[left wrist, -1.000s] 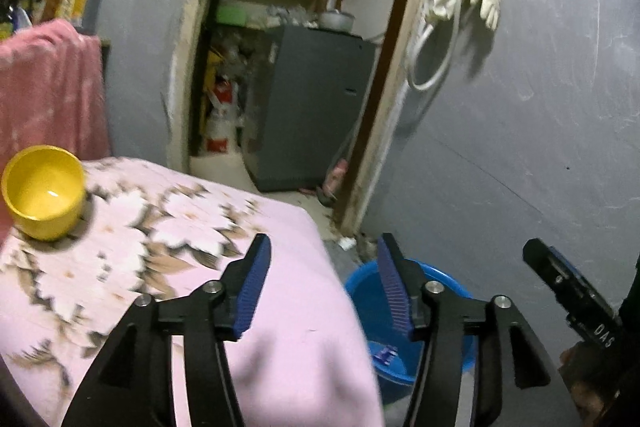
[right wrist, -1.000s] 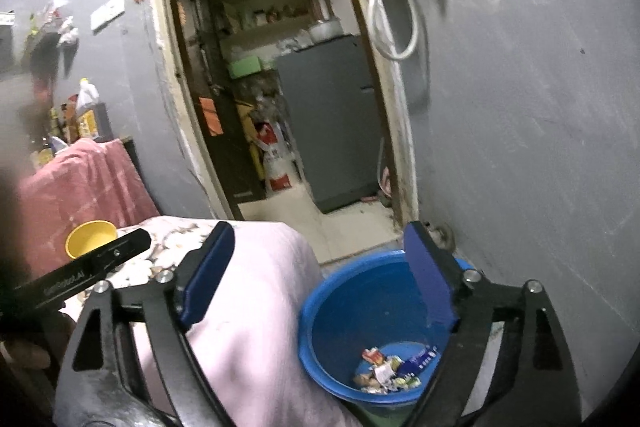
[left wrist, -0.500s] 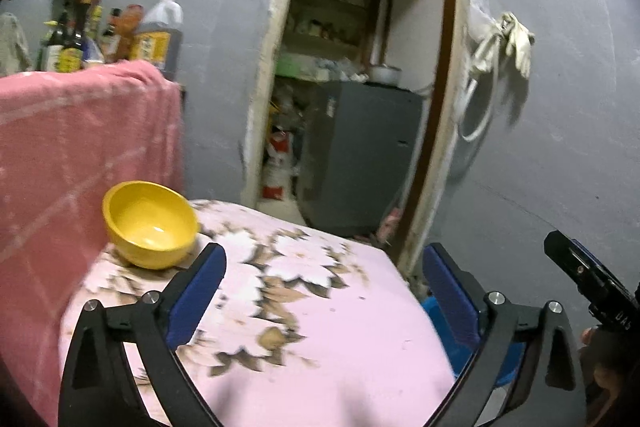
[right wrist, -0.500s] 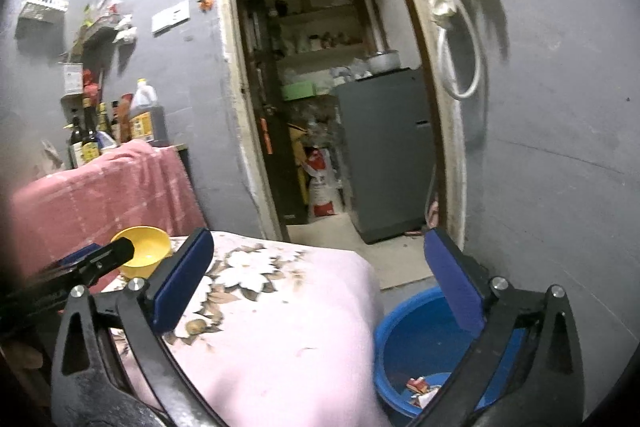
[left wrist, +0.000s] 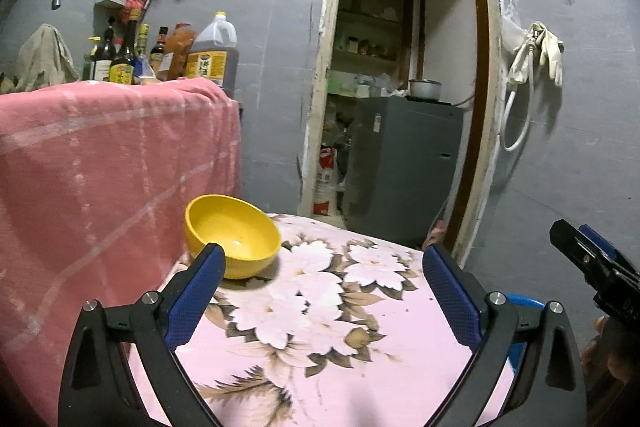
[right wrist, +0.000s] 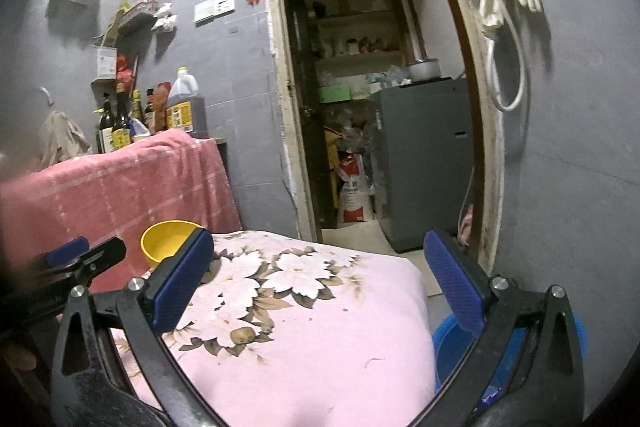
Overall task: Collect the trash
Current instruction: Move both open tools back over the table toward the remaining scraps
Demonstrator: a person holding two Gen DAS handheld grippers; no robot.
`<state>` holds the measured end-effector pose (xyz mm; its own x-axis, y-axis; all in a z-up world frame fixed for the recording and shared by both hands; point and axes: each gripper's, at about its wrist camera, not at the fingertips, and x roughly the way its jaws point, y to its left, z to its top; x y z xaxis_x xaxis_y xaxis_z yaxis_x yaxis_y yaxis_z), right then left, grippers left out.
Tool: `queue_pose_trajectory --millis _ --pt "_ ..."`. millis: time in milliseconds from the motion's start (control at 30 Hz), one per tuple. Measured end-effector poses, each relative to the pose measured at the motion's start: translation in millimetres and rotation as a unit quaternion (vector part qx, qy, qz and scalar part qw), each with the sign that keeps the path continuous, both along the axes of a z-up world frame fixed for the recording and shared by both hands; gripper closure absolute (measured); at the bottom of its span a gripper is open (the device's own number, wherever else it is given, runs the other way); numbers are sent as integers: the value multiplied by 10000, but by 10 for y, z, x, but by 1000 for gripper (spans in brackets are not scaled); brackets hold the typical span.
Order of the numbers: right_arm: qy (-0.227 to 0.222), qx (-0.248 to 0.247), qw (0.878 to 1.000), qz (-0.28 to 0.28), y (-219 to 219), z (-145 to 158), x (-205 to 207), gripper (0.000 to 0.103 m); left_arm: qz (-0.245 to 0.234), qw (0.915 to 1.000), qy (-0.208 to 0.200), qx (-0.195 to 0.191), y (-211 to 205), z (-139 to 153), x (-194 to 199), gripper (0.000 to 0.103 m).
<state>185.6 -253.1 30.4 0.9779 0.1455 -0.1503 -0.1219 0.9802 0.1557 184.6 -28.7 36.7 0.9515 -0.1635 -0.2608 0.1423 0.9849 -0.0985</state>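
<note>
A table under a pink flowered cloth fills the foreground of both views. A yellow bowl stands at its far left corner, with no trash showing inside it. My left gripper hovers open over the cloth with nothing between its blue pads. To its right, my right gripper is also wide open and holds nothing. Each shows in the other's view: the right gripper at the right edge, the left gripper at the left. The blue basin sits on the floor right of the table, mostly hidden.
A counter draped in pink checked cloth rises left of the table, with several bottles on top. Behind is an open doorway with a grey fridge. Gloves and a hose hang on the grey wall at right.
Both views have swung left, from the blue basin with its trash onto the table and bowl. The left jaws spread much wider and the right ones a little. The basin slid to the lower right.
</note>
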Motion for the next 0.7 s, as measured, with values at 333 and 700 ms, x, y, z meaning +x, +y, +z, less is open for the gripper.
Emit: queue_pose_trajectory --millis 333,700 --pt "127 -343 9990 260 221 -126 175 0 165 9997 -3 191 123 -180 49 6" --pt "666 -672 9937 608 240 -436 530 0 9 9974 701 188 205 -479 356 6"
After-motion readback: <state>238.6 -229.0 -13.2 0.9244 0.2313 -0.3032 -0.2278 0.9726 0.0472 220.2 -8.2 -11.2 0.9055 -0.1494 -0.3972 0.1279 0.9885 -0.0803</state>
